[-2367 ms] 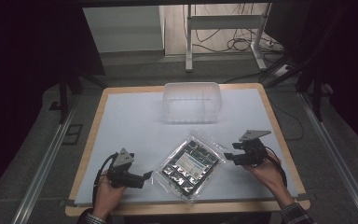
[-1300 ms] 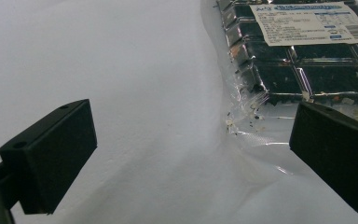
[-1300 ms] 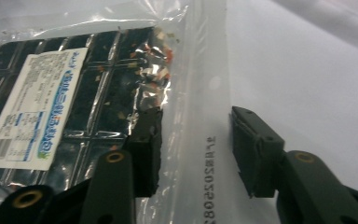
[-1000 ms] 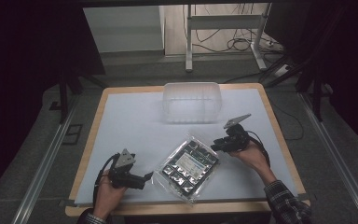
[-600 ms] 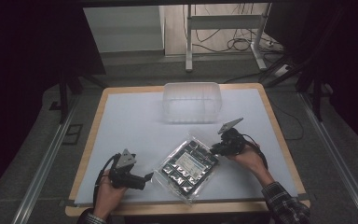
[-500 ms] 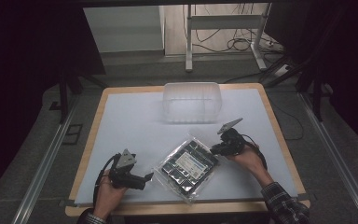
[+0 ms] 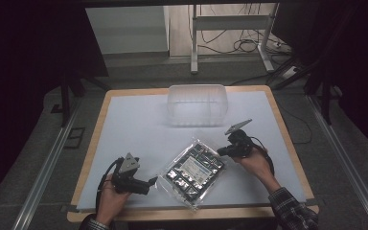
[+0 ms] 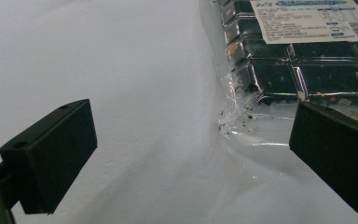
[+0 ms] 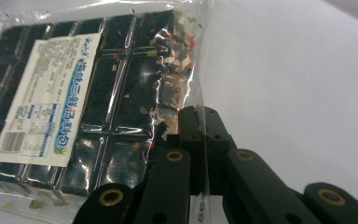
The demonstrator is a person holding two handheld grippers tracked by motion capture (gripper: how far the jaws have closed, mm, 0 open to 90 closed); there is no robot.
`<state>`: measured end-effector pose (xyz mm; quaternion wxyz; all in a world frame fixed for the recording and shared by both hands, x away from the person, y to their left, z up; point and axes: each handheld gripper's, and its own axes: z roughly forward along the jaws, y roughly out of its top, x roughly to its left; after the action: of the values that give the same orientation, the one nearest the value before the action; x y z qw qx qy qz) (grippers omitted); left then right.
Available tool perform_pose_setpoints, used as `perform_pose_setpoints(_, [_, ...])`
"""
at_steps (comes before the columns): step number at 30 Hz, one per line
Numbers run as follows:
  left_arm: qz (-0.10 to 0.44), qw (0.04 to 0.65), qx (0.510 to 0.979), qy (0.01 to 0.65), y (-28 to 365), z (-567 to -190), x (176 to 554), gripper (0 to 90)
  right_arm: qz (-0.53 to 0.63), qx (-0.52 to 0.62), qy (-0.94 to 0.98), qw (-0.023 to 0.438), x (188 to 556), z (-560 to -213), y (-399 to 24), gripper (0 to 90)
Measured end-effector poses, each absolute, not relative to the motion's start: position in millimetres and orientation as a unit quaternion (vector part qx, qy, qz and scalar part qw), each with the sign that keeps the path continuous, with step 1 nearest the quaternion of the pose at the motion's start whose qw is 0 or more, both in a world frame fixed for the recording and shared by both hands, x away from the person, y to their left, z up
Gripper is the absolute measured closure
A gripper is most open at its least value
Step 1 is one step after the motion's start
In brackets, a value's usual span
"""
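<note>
1. The left gripper (image 7: 149,182), lower left of the high view, stands wide open beside the clear plastic packet of dark tablet squares (image 7: 191,171) at lower centre.
2. The right gripper (image 9: 200,128) has just closed on the packet's thin edge film.
3. Likely risk: the slippery film could slide out or tear when lifted.
4. The right gripper view shows that pinch; the high view shows the clear plastic tub (image 7: 197,104) beyond.

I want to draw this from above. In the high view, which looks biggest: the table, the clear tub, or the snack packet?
1. Table, biggest by far.
2. Snack packet and clear tub look about alike; the packet lies nearer the camera, so I can't rank them.
</note>
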<state>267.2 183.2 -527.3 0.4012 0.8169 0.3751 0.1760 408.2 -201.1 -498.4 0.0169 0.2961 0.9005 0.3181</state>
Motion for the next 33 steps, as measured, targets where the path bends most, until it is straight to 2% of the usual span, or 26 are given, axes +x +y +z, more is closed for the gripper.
perform_pose_setpoints(33, [0.198,0.416,0.798,0.388,188,-523,265,0.1,0.435,0.274,0.858,-0.008,384,-396,-206,88.9])
